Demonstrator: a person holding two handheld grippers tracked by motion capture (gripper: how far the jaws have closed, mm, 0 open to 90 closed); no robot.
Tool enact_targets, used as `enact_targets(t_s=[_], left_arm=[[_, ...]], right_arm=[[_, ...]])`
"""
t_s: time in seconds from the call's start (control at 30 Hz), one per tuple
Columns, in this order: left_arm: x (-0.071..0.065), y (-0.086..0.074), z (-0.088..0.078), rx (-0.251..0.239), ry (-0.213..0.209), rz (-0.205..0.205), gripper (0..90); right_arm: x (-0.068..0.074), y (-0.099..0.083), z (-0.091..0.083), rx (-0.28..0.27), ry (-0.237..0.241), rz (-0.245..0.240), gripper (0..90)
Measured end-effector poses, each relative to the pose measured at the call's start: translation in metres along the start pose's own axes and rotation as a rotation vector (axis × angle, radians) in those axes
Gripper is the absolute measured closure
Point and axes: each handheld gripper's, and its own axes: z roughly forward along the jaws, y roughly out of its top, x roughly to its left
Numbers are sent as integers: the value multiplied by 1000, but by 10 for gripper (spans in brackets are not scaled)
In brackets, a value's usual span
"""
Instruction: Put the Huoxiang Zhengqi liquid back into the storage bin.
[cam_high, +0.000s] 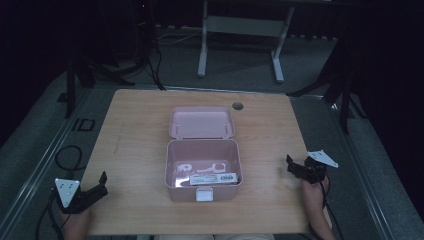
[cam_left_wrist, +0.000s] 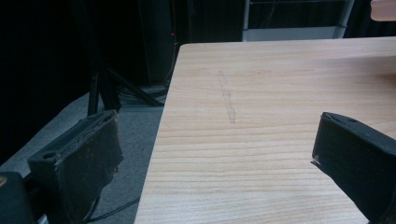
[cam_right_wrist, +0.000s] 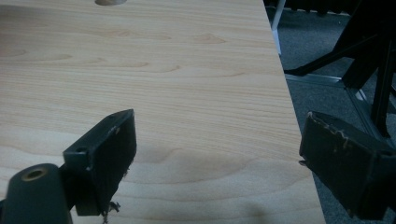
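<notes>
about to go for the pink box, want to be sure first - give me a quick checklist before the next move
1. Pink box lid open, laid back: ok.
2. Left gripper open and holding nothing: ok.
3. Right gripper open and holding nothing: ok.
4. Both grippers apart from the box, table between them bare: ok.
5. White items inside the box identifiable: cannot tell.
6. Box latch state: cannot tell.

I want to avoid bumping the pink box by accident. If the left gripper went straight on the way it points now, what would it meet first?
Probably nothing soon. The left gripper, fingers open, points along bare table near its left edge, toward the far side. The open pink box sits off to its right, out of that line, though depth is hard to judge.
</notes>
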Motion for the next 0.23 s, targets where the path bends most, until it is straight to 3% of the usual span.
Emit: enact_targets(t_s=[0.23], left_arm=[[0,0,0,-4,0,-2,16]], right_arm=[[3,-1,3,27,20,-22,109]])
